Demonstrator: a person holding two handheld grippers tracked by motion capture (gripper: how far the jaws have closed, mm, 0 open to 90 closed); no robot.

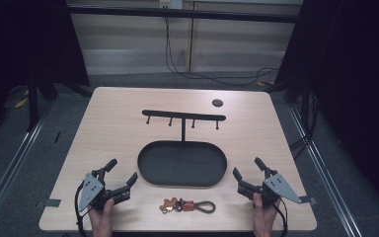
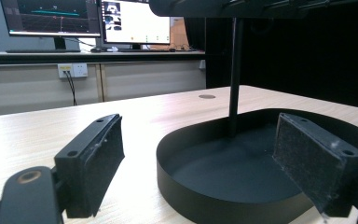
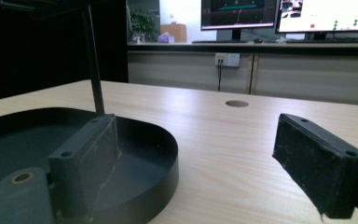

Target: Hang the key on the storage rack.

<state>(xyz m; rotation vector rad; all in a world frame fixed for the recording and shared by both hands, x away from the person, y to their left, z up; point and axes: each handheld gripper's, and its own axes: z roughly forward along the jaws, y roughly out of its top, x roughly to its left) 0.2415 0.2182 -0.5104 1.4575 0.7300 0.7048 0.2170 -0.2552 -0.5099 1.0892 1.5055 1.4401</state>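
A: How many grippers, and what are they doing?

B: Two. The left black two-jaw gripper [image 1: 120, 177] and the right black two-jaw gripper [image 1: 248, 174] each sit in a hand near the front edge of the pale wood-grain table [image 1: 113, 128]. On both the jaws stand wide apart with nothing between them.

A: And between the grippers?

B: One black oval metal tray [image 1: 150, 173], lying ahead of both, to the inner side of each. In the left gripper view its wall [image 2: 191, 196] curves just beyond that gripper's right-hand jaw; in the right gripper view the tray [image 3: 163, 154] sits behind its left-hand jaw. One thin black post rises from the tray's far side and carries one black crossbar [image 1: 183, 115] with four small pegs hanging under it.

A: Anything else on the table?

B: One keyring bundle with a brown charm, a red piece and a dark olive cord loop [image 1: 186, 205], lying between the two grippers, nearer the person than the tray and apart from it. One round dark hole [image 1: 217, 102] is in the tabletop, far beyond the right gripper.

A: The room?

B: Grey floor, black curtains on both sides, a pale panelled wall with cables. The gripper views show two lit monitors [image 2: 135, 21] on a counter and a white wall socket [image 2: 72, 70].
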